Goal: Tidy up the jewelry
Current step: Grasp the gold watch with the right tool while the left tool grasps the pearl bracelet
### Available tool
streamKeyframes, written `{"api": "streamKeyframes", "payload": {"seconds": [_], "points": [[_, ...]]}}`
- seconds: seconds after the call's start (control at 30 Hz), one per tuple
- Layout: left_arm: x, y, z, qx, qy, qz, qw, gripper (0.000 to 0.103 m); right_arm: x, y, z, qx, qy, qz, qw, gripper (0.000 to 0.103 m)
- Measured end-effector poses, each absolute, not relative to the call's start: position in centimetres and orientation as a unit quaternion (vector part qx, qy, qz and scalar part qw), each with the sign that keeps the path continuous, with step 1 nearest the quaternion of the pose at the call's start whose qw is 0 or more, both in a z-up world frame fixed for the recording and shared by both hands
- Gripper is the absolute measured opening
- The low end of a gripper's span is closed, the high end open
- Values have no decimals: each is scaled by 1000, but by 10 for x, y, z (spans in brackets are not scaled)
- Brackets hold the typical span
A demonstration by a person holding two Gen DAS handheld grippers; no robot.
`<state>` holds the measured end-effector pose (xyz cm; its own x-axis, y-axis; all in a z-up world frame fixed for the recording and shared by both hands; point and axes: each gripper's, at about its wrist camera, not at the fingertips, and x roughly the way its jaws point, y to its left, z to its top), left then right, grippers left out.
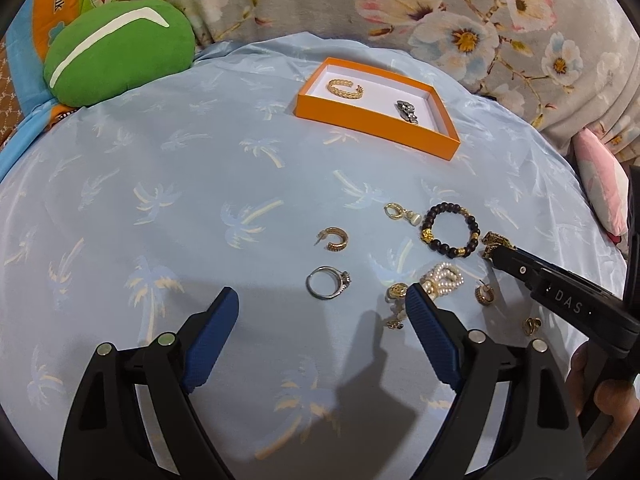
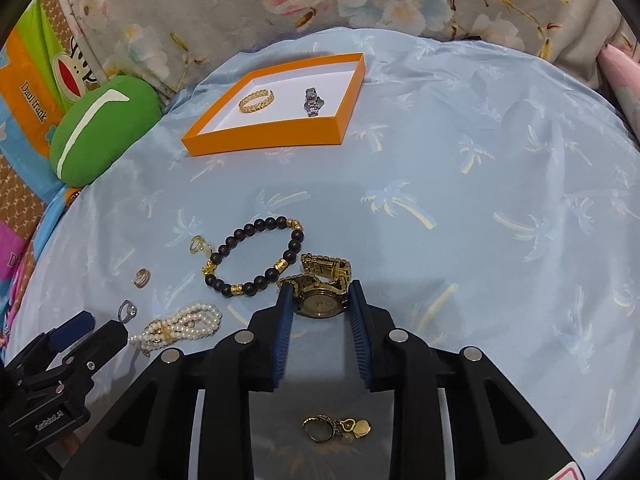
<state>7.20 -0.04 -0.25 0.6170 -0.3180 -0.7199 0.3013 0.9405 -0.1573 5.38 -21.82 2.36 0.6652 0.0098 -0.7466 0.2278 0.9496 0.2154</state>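
Inspecting the right gripper (image 2: pixel 320 300), we find a gold watch (image 2: pixel 322 298) lying on the blue cloth (image 2: pixel 480 200) between its fingers; whether the pads press on it, we cannot tell. A dark bead bracelet (image 2: pixel 256 258) lies just beside the watch, with a pearl bracelet (image 2: pixel 180 324) nearer the left gripper (image 1: pixel 320 312), whose fingers stand wide apart over a silver ring (image 1: pixel 328 283), holding nothing. Farther back, the orange box (image 2: pixel 264 136) holds a gold bangle (image 2: pixel 256 101) and a silver watch (image 2: pixel 313 102). A green cushion (image 1: pixel 116 60) sits at the cloth's left edge.
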Motion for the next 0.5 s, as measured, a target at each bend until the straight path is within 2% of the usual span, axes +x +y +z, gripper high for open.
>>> {"api": "streamKeyframes", "payload": {"seconds": [0.43,0.5], "points": [[63,-36,1,9,403,-241,883,83,35,-236,28,166,391,-76,902,26],[64,-45,2,24,399,-245,883,80,35,-236,28,167,391,-75,902,26]]}}
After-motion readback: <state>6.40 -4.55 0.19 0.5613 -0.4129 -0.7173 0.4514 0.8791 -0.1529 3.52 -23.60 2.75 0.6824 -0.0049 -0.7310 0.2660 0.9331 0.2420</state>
